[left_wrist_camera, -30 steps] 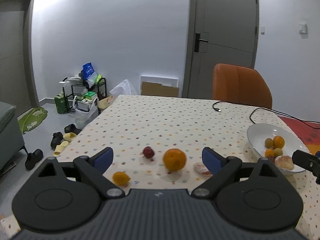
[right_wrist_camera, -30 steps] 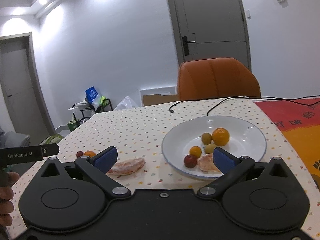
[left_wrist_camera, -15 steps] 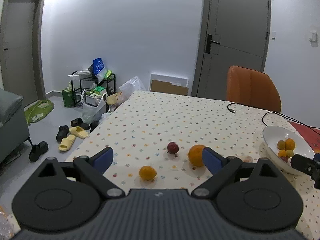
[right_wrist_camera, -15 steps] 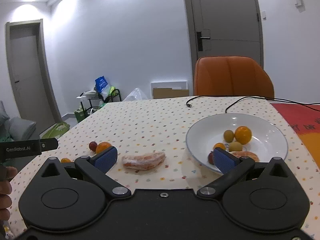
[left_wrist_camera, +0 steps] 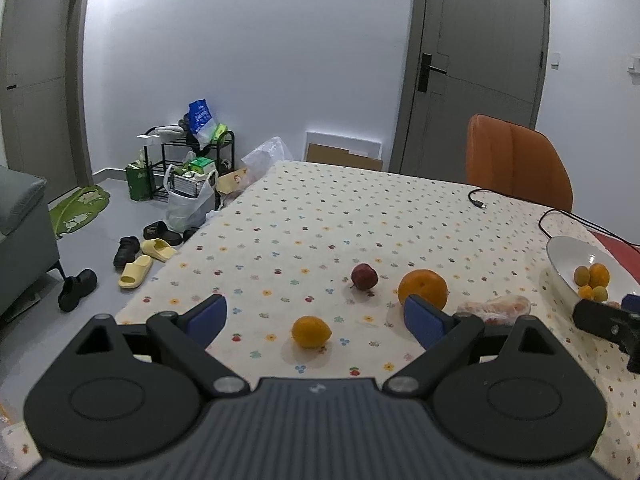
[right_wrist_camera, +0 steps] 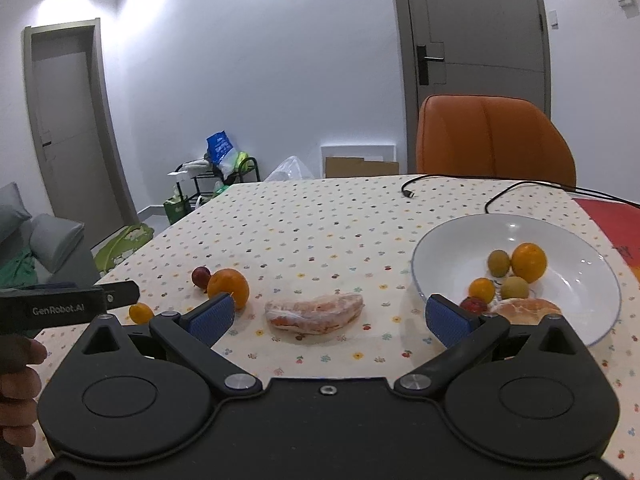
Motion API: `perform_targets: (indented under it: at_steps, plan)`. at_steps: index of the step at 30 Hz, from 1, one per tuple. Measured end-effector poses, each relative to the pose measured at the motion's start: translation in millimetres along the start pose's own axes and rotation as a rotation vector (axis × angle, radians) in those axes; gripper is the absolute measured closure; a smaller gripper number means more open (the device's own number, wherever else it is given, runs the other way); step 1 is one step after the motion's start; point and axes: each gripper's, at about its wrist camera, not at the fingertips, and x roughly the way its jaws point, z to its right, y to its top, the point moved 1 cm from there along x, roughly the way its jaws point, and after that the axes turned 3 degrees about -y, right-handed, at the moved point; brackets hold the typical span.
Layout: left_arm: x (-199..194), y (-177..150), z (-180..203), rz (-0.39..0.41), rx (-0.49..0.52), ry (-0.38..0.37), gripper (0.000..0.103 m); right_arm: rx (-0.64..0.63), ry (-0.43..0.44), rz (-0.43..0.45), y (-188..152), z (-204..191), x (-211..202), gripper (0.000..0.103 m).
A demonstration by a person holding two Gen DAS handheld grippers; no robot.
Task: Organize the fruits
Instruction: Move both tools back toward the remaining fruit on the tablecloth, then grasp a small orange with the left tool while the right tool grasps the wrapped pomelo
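On the dotted tablecloth lie a small orange citrus [left_wrist_camera: 311, 332], a dark red fruit [left_wrist_camera: 364, 276], a large orange [left_wrist_camera: 423, 289] and a plastic-wrapped peeled pomelo wedge [right_wrist_camera: 314, 312]. My left gripper [left_wrist_camera: 316, 316] is open, with the small citrus between and just beyond its blue fingertips. My right gripper [right_wrist_camera: 329, 316] is open too, and the wrapped wedge lies between its fingertips. A white bowl [right_wrist_camera: 452, 236] on the right holds several fruits: an orange [right_wrist_camera: 529, 262], small green and yellow ones, a red one and another peeled wedge [right_wrist_camera: 524, 309].
A black cable [right_wrist_camera: 448, 190] runs across the far side of the table. An orange chair [right_wrist_camera: 494, 140] stands behind it. A red mat [right_wrist_camera: 612, 218] covers the table's right edge. Shoes [left_wrist_camera: 132, 256] and a cluttered rack [left_wrist_camera: 188, 164] are on the floor at the left.
Both grippers have swung left and drawn back. The small citrus now sits between the left fingertips, and the wrapped wedge has come to the middle of the right gripper's view. No fruit has moved.
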Motion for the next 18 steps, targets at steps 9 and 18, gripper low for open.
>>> perform_targets:
  at_steps: [9,18]
  plan:
    - [22,-6,-7,-0.048,-0.021,-0.002,0.011,-0.009,0.006,-0.048,-3,-8,21,0.0]
    - [42,-9,-11,-0.095,-0.035,-0.007,0.027,-0.023,0.017,-0.09,-3,-13,40,0.0]
